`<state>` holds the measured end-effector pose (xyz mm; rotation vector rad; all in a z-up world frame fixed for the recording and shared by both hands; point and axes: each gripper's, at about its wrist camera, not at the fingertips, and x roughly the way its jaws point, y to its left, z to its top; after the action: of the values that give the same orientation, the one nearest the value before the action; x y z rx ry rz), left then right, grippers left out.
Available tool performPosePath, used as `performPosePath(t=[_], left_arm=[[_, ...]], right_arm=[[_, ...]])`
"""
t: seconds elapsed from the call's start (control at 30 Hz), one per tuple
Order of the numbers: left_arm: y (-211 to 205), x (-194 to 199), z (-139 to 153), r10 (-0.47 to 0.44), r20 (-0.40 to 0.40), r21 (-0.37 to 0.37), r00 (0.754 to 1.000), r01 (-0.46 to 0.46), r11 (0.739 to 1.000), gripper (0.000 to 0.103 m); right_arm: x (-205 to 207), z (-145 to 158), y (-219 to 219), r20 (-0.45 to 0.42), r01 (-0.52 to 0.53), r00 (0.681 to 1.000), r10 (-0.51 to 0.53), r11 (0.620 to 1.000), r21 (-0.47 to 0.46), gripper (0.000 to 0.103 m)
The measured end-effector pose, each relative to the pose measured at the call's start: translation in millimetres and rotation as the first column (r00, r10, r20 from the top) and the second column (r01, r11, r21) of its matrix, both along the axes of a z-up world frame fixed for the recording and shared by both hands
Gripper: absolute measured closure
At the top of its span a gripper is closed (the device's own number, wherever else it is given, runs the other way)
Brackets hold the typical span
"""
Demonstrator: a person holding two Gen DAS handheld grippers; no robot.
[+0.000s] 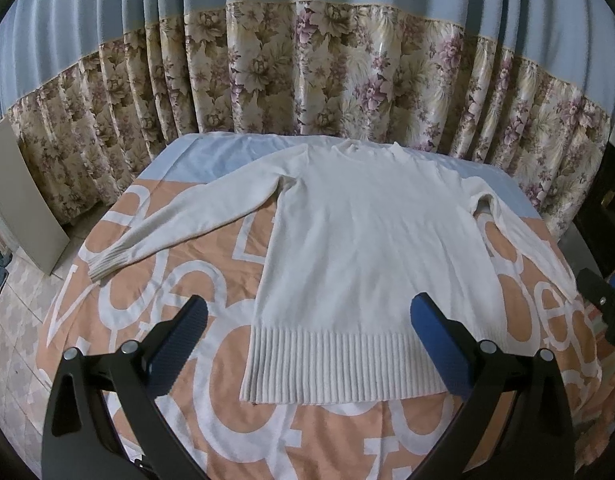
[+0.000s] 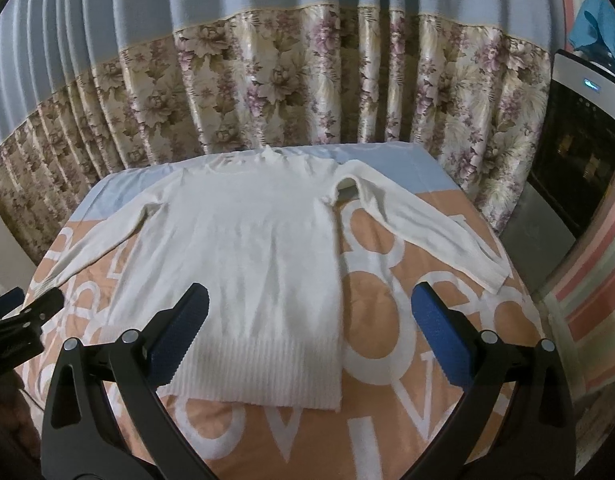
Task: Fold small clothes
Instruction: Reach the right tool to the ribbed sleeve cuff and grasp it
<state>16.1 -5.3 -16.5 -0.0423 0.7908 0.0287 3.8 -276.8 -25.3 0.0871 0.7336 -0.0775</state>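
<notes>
The left gripper (image 1: pixel 307 340) hung just above the near edge of the bed (image 1: pixel 155 360), its blue-padded fingers (image 1: pixel 175 344) spread wide with nothing between them. The right gripper (image 2: pixel 307 340) hovered likewise, fully spread and empty, toward the bed's near right side. A white knit sweater (image 1: pixel 359 248) lay flat on the peach-and-white lettered bedspread (image 1: pixel 227 432), ribbed hem toward the near edge, collar toward the far edge, both sleeves angled outward. Its left cuff (image 1: pixel 107 264) rested near the left edge. A floral curtain (image 1: pixel 307 72) hung behind the bed.
</notes>
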Motion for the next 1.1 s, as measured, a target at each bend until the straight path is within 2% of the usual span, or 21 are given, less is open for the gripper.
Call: performPosePath(t=[0.37, 0.57, 0.7, 0.77, 0.87, 1.1], left_arm=[[-20.1, 18.4, -20.8, -0.02, 0.005, 0.001, 1.0, 0.02, 1.0, 0.002], [-39.6, 44.0, -43.0, -0.03, 0.002, 0.004, 1.0, 0.03, 1.0, 0.002], [-55.9, 60.2, -57.2, -0.026, -0.003, -0.013, 1.0, 0.026, 1.0, 0.002], [-68.5, 67.9, -66.2, -0.017, -0.006, -0.011, 1.0, 0.017, 1.0, 0.002], [-91.4, 73.9, -77.9, -0.001, -0.001, 0.037, 1.0, 0.001, 0.999, 0.002], [-137.4, 83.8, -98.3, -0.076, -0.036, 0.052, 0.996, 0.078, 0.996, 0.002]], right_arm=[[16.2, -21.4, -86.4, 0.003, 0.172, 0.985, -0.172, 0.985, -0.027, 0.003], [25.1, -46.7, -134.8, -0.008, 0.208, 0.978, -0.208, 0.978, -0.001, 0.003], [34.6, -75.3, -170.2, -0.018, 0.2, 0.979, -0.201, 0.978, -0.054, 0.005], [41.4, -91.8, -191.0, -0.04, 0.174, 0.983, -0.177, 0.982, -0.068, 0.015], [49.4, -105.6, -217.3, -0.054, 0.149, 0.987, -0.152, 0.988, -0.051, 0.023], [71.2, -135.3, -265.0, -0.126, 0.156, 0.98, -0.157, 0.988, -0.016, 0.04]])
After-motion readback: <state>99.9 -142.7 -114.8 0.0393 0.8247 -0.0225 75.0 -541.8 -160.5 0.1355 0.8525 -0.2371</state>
